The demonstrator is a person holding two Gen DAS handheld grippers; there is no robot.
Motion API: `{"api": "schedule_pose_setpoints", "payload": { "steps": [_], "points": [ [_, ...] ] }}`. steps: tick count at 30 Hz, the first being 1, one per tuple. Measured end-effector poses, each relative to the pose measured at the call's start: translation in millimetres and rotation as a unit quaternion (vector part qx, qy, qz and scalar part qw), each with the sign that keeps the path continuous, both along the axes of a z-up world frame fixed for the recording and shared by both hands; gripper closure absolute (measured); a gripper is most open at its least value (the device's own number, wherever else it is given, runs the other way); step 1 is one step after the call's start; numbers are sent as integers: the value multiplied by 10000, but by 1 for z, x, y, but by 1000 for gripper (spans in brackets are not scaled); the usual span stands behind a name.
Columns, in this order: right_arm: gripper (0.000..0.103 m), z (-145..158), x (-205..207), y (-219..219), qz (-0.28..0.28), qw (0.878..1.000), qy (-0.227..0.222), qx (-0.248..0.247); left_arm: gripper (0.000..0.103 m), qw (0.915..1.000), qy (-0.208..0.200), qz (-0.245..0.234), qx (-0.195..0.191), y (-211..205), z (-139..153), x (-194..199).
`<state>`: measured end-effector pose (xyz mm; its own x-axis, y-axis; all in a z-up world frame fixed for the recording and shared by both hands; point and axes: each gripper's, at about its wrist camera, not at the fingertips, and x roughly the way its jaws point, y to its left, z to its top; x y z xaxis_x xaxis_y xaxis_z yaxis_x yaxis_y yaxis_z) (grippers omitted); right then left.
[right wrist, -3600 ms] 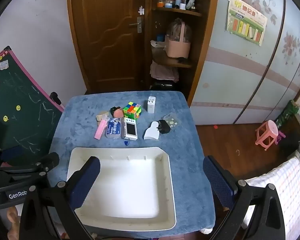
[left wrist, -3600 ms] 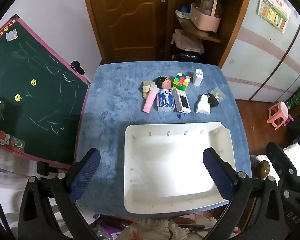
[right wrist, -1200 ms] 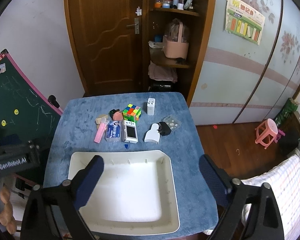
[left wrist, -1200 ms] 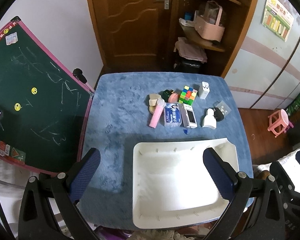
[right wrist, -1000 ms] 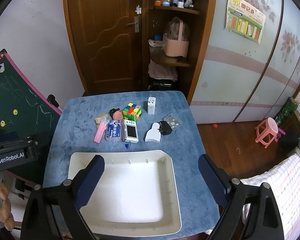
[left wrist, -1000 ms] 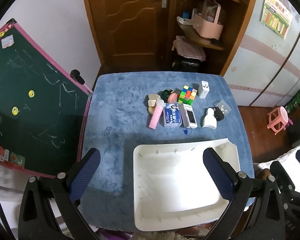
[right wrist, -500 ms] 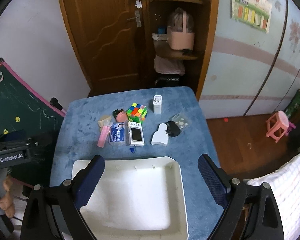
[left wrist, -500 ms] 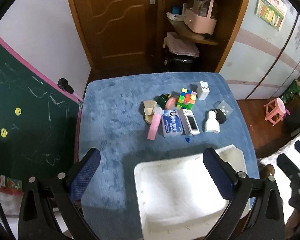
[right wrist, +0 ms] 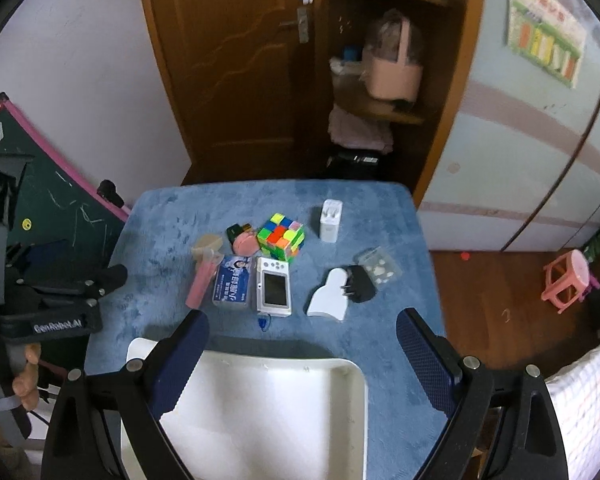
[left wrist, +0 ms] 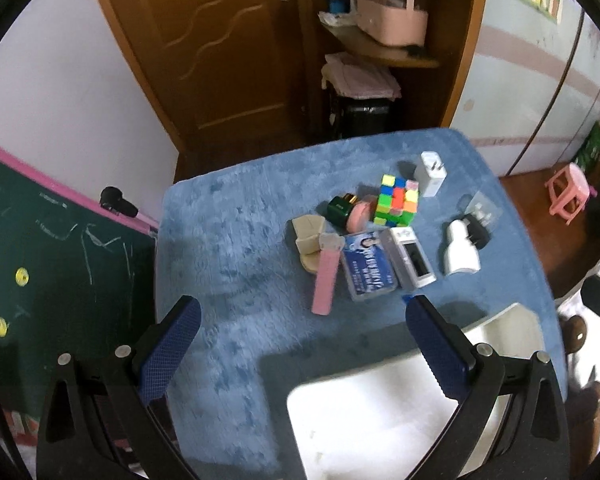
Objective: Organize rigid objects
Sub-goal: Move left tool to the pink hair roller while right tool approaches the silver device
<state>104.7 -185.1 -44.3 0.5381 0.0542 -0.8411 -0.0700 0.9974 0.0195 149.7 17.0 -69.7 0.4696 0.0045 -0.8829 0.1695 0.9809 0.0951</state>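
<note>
Both my left gripper (left wrist: 300,328) and right gripper (right wrist: 300,334) gape wide, empty. Ahead of their fingertips lies the cluster around the colour cube (right wrist: 281,241); the white tray (right wrist: 268,412) sits beneath. Only my right view shows my left hand (right wrist: 22,376).

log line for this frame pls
phase: approach | left gripper: open, empty | right gripper: open, empty | white tray: empty | items: on blue table beyond tray, untouched

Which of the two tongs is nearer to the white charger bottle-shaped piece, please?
Right. The right tongs hang open just short of the white piece, slightly left of it; the left tongs are also open, but farther to its left.
</note>
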Motion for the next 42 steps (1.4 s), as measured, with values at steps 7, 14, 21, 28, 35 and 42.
{"api": "schedule_pose_setpoints", "payload": {
  "steps": [7,14,21,28,35,42],
  "points": [
    [8,-60,63,7,362,9951,677,627,1,9976,652,-226,94,3,-66,34],
    [8,-124,123,5,616,9727,1461,1692,2,9924,1205,-117,-225,10,-112,62],
    [14,-174,163,5,608,9602,1962,1891,2,9865,1577,-57,-446,15,-142,80],
    [14,-212,177,7,647,9505,2363,1911,15,9801,1896,-4,-590,14,-164,91],
    [14,-235,186,10,661,9385,2702,2043,19,9783,1956,-64,-676,17,-173,102],
    [14,-250,188,6,599,9273,2955,2218,36,9741,2156,-139,-668,12,-196,122]
  ]
}}
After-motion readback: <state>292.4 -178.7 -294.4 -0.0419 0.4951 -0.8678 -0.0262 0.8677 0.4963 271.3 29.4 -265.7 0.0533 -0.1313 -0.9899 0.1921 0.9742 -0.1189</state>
